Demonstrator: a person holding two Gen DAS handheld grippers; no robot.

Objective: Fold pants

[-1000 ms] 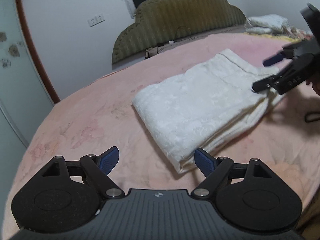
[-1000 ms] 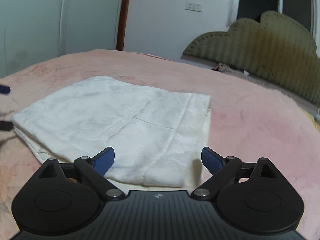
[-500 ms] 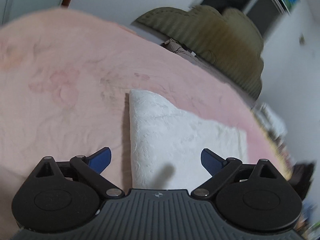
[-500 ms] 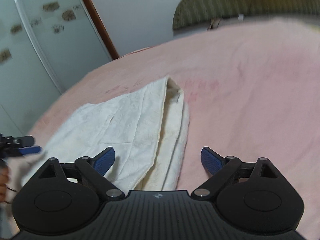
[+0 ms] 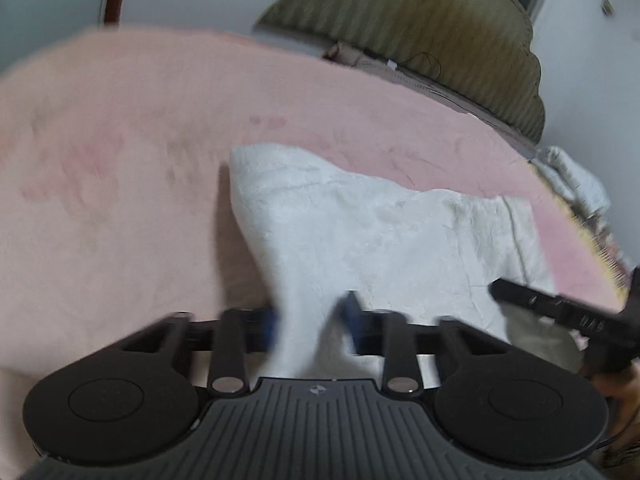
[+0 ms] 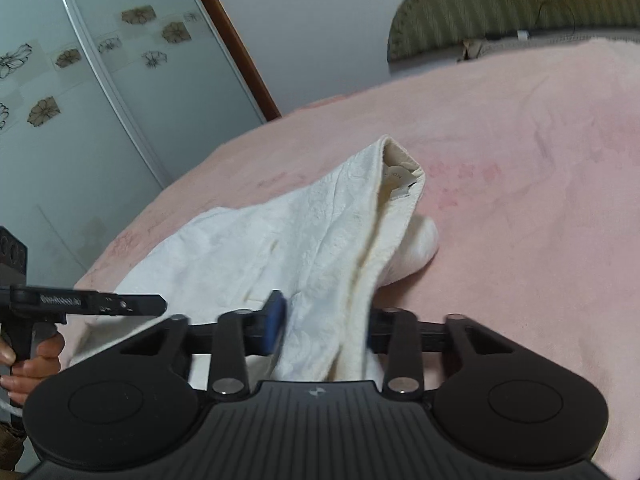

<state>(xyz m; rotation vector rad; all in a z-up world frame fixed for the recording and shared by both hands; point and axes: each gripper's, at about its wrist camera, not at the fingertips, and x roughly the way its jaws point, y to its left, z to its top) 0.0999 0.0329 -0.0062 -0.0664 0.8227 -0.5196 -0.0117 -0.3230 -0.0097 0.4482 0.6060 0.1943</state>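
Observation:
White folded pants [image 5: 380, 232] lie on a pink blanket [image 5: 120, 200]. In the left wrist view my left gripper [image 5: 311, 324] is at the pants' near corner. Its jaws are closing, and a bunched fold of cloth is pinched between the blue pads. In the right wrist view the pants [image 6: 304, 232] rise in a ridge toward the waistband, where a label shows. My right gripper [image 6: 322, 328] is at the near end, jaws closing with thick cloth gripped between the pads. Each gripper shows in the other's view: the right gripper [image 5: 560, 312] and the left gripper [image 6: 120, 304].
An olive padded headboard [image 5: 440, 32] stands at the far end of the bed. A crumpled pile of bedding [image 5: 572, 176] lies at the right edge. Sliding doors with flower prints [image 6: 80, 100] stand to the left. A hand [image 6: 32, 360] grips the left tool's handle.
Both grippers have come in onto the pants' near edge and their jaws have gone from wide apart to pinching the cloth. The cloth now bunches up at both grips.

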